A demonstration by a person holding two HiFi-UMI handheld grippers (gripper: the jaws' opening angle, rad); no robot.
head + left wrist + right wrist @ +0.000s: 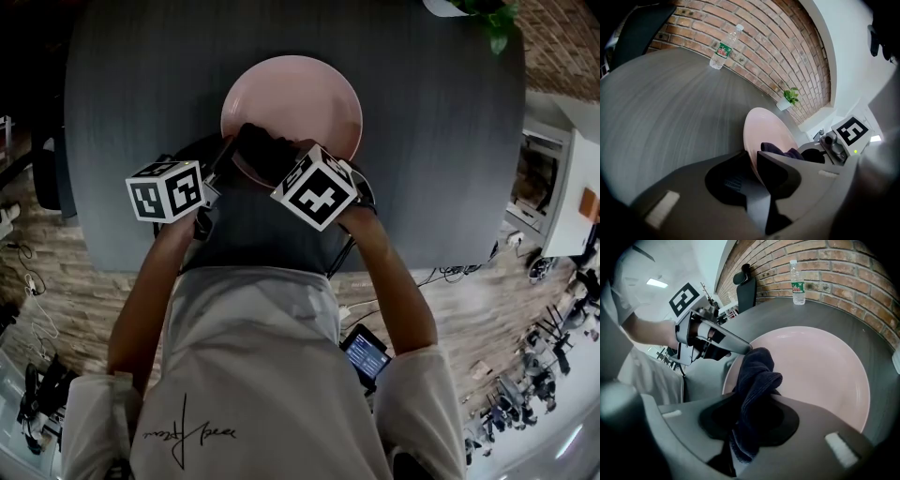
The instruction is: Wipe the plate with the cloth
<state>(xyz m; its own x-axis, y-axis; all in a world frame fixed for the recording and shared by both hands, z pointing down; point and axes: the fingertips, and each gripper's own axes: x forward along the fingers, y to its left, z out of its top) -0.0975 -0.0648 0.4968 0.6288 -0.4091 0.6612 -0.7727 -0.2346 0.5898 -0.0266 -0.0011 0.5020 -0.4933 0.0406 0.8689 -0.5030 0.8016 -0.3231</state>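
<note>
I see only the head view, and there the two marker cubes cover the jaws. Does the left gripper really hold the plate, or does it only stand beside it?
Observer: It holds it. The left gripper is closed on the near rim of the pink plate, and the rim runs between its jaws.
Operator: And where exactly is the cloth?
Observer: The dark cloth is pinched in the right gripper. Its free end is bunched over the inside of the plate, close to the rim that the left gripper grips.
Operator: Is there anything on the table that I miss?
Observer: A water bottle stands upright at the far side of the table, by the brick wall.
</note>
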